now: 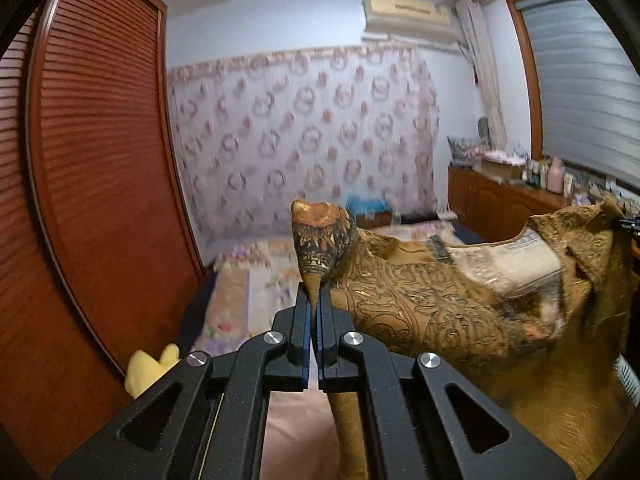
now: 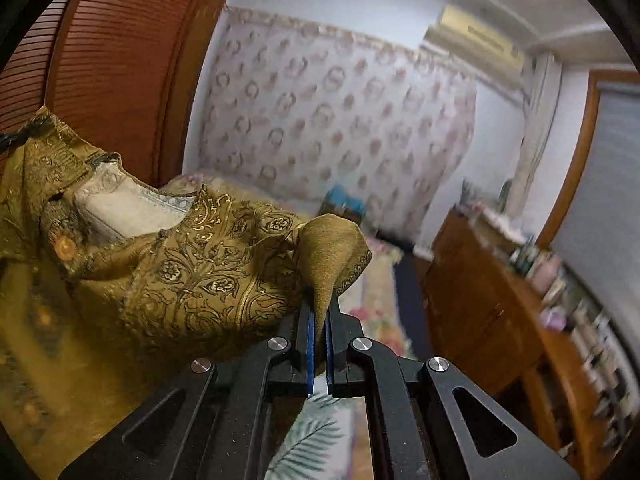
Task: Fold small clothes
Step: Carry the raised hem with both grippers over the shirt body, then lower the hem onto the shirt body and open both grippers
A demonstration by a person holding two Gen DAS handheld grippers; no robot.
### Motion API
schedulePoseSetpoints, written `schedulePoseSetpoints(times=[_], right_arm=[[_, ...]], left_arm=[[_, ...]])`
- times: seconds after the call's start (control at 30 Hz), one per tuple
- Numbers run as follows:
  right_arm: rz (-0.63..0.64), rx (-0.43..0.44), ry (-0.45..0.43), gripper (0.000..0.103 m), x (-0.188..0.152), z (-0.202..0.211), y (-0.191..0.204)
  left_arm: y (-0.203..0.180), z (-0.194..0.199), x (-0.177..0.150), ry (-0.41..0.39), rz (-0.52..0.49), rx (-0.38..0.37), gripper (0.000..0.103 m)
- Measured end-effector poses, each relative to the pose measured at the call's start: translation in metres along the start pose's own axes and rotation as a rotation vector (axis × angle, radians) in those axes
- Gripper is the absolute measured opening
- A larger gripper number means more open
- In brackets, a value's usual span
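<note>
Garment (image 1: 420, 304), an ochre top printed with dark and gold scrollwork, hangs in the air above the bed (image 1: 240, 304), stretched between the two tools with its long axis running side to side and its neckline sagging in the middle. In the left wrist view it spreads toward three o'clock from the left gripper (image 1: 315, 300), whose jaws are pinched tight on a shoulder corner; in the right wrist view it spreads toward nine o'clock from the right gripper (image 2: 319, 312), likewise clamped on a bunched corner. Neither hand is nearer, each holding an end; the lower hem is probably hanging free below, though blur hides it.
</note>
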State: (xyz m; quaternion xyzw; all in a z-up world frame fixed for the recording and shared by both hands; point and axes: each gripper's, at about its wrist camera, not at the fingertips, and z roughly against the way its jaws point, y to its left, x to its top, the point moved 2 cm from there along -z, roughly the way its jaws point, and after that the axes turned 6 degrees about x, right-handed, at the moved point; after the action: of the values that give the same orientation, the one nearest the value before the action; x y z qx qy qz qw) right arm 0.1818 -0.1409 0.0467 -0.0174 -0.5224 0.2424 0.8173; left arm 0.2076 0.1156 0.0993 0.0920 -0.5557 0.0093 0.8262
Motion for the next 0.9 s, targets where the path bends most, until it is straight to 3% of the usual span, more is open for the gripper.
schedulePoseSetpoints(times=[0.07,0.2,0.4,0.57,0.9], right_arm=[[0.001,0.027,0.018,0.003,-0.007,-0.002,0.009],[-0.011,0.089,0.025,0.003,0.009,0.024,0.006],[-0.064,0.196,0.050,0.003,-0.045,0.053,-0.022],[-0.122,0.253,0.086,0.003,-0.078,0.070,-0.036],[-0.176,0.306,0.173,0.003,-0.110,0.082,-0.058]], left_arm=[[-0.011,0.005,-0.018,0.015,-0.029,-0.010,0.003],[-0.020,0.029,-0.057,0.041,-0.068,-0.037,0.003],[-0.018,0.077,-0.117,0.070,-0.080,-0.079,0.003],[-0.020,0.104,-0.165,0.140,-0.051,-0.115,0.003],[-0.020,0.123,-0.207,0.205,-0.019,-0.100,0.003]])
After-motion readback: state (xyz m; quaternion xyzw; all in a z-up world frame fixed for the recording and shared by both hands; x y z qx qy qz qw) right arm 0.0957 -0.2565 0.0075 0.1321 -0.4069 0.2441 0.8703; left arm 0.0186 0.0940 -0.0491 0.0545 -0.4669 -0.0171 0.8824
